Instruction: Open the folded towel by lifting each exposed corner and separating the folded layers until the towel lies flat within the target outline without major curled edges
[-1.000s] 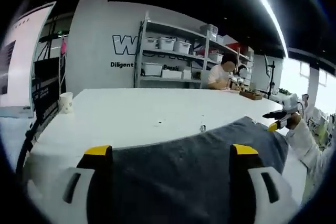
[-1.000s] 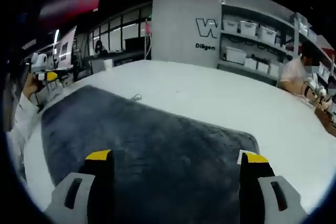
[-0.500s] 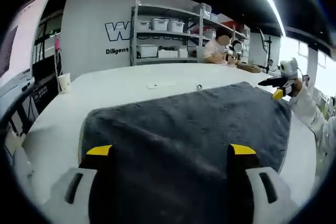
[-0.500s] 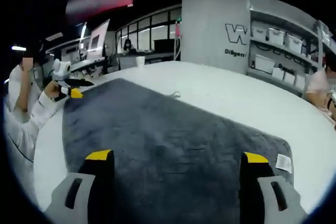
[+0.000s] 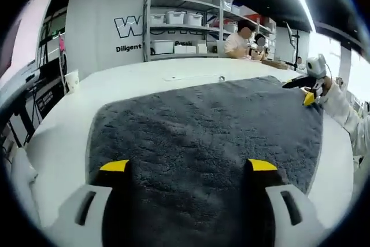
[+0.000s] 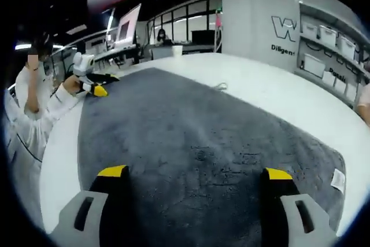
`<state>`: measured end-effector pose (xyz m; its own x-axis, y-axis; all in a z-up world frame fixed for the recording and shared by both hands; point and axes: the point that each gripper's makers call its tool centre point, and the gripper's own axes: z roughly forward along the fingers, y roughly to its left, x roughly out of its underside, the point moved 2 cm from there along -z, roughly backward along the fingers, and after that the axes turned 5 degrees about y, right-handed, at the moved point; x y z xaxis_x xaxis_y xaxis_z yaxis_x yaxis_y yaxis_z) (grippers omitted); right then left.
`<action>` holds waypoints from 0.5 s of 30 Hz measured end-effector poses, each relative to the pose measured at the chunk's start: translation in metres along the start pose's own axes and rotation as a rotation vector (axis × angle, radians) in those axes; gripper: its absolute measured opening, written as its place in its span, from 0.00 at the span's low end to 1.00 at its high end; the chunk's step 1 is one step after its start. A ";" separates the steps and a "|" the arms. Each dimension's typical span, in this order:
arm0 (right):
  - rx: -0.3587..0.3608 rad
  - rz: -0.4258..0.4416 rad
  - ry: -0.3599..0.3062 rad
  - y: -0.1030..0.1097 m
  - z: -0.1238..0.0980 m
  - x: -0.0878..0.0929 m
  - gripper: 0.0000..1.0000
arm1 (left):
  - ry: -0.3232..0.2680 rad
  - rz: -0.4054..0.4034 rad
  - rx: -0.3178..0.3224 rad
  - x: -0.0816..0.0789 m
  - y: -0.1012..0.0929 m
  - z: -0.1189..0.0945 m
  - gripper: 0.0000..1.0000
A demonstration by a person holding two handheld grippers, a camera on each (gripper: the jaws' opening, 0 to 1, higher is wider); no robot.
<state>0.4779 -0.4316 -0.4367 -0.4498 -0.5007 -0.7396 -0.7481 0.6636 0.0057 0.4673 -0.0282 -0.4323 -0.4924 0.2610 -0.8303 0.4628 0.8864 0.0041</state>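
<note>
Lying unfolded across the white tabletop [image 5: 52, 137], the grey towel [image 5: 202, 137] spreads ahead of both wide-open, empty grippers, left gripper [image 5: 188, 166] and right gripper [image 6: 193, 173], each over an opposite short edge.

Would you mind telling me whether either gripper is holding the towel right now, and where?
Nothing is held: both grippers are open above the grey towel.
</note>
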 end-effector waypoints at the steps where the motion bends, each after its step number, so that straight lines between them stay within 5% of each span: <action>1: -0.001 -0.015 0.034 0.001 0.003 0.006 0.95 | -0.003 0.000 0.002 0.000 -0.001 0.000 0.79; 15: -0.002 -0.012 -0.031 0.002 0.002 0.000 0.99 | -0.018 0.005 0.007 0.001 0.003 -0.003 0.79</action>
<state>0.4770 -0.4294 -0.4379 -0.4252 -0.4914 -0.7600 -0.7542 0.6566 -0.0026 0.4662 -0.0248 -0.4314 -0.4763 0.2584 -0.8404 0.4703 0.8825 0.0048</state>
